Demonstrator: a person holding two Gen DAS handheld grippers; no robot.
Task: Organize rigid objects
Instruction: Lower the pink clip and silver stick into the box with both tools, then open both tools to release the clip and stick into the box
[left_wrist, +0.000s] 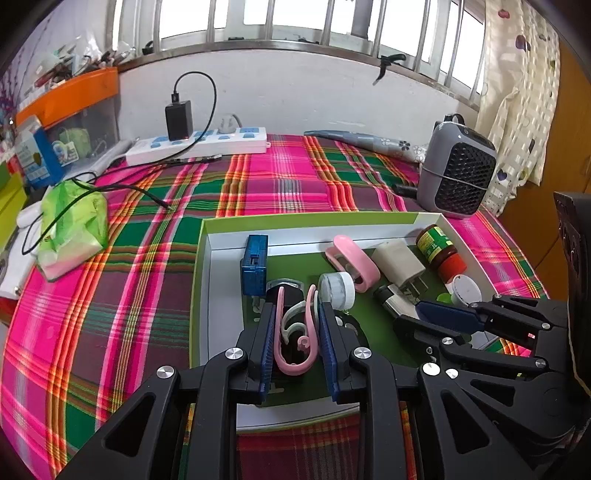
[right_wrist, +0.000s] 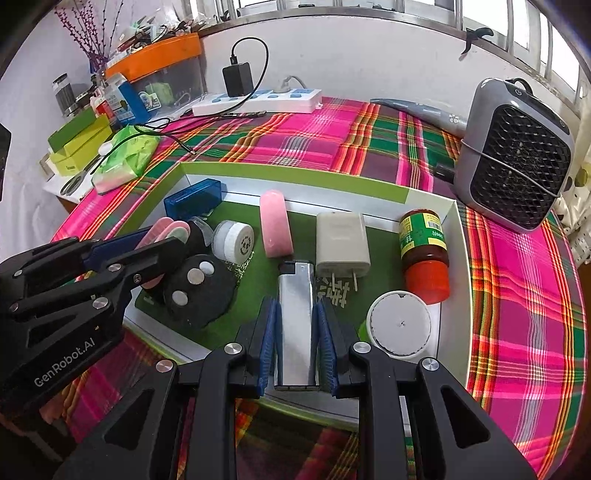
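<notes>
A shallow green-and-white box (left_wrist: 201, 280) (right_wrist: 448, 206) lies on the plaid cloth and holds several small objects. My left gripper (left_wrist: 295, 314) is shut on a pink clip (left_wrist: 295, 363) with a pale hook inside it, low over the box's left part. My right gripper (right_wrist: 295, 314) is shut on a silver lighter (right_wrist: 295, 325) near the box's front edge; it also shows in the left wrist view (left_wrist: 447, 325). In the box lie a blue case (right_wrist: 194, 199), a white cap (right_wrist: 234, 242), a pink holder (right_wrist: 275, 229), a white charger (right_wrist: 341, 240), a red-lidded jar (right_wrist: 424, 251), a white round lid (right_wrist: 400, 325) and a black disc (right_wrist: 199, 291).
A grey fan heater (right_wrist: 517, 155) stands at the back right by the box. A white power strip (left_wrist: 199, 144) with a black charger and cables lies at the back. A green tissue pack (left_wrist: 74, 225) and boxes sit at the left edge.
</notes>
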